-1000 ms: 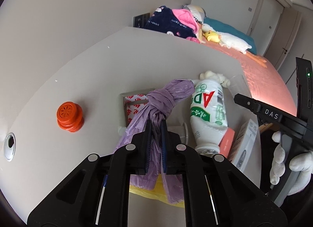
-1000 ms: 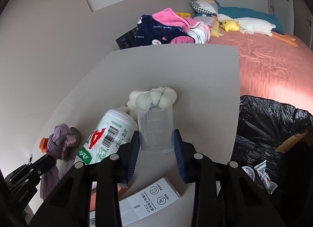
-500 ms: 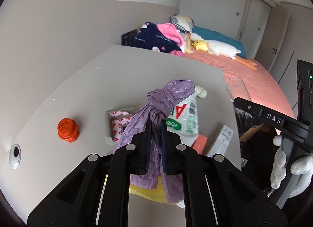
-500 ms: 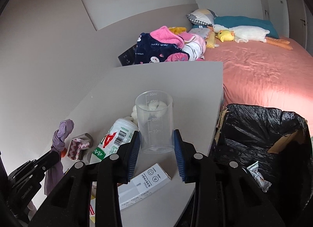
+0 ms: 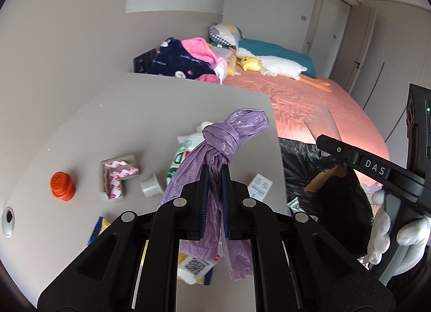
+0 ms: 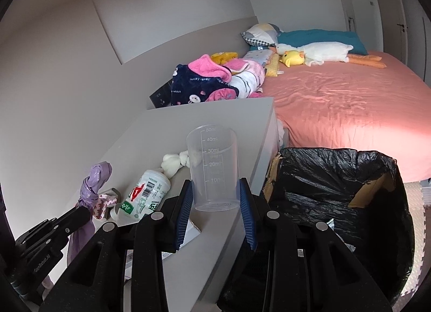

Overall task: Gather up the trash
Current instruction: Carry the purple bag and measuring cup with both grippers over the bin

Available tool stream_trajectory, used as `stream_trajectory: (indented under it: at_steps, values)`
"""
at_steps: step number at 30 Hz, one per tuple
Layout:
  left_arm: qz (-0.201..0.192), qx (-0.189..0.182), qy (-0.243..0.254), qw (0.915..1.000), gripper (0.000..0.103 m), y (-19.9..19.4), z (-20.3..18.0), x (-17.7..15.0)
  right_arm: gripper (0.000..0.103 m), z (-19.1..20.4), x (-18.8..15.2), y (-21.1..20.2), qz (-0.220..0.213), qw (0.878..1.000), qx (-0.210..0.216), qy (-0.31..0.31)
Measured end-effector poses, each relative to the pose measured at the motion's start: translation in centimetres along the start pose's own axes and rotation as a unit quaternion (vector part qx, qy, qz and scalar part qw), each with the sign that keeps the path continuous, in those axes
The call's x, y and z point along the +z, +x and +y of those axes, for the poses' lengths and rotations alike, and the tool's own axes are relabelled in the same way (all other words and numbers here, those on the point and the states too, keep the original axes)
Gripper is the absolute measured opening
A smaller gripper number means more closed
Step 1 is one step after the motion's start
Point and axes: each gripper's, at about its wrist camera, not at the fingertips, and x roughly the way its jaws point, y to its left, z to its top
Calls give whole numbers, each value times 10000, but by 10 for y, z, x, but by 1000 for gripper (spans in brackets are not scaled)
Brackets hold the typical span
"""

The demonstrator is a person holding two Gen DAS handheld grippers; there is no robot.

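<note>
Left wrist view: the lower tails of the knotted purple bag (image 5: 215,166) were hidden behind the left gripper (image 5: 214,177), which was clamped on its twisted neck above the bench (image 5: 134,112). A clear measuring cup (image 6: 212,169), upright, was pinched by the right gripper (image 6: 215,199) beside the black-lined bin (image 6: 336,190).

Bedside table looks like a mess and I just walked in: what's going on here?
A person is clearing trash with a gripper in each hand. The left gripper is clamped on a knotted purple plastic bag, held above the grey table. The right gripper holds a clear measuring cup upright beside the black-lined trash bin. A milk drink bottle lies on the table.
</note>
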Motion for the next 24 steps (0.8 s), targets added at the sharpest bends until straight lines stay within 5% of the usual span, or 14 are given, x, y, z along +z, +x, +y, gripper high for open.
stream_trajectory:
  at_steps: [24]
  values:
    - [137,-844,601,9945,8,21,-103,6,36,-81,-5,-62,-361,9968,-523,495]
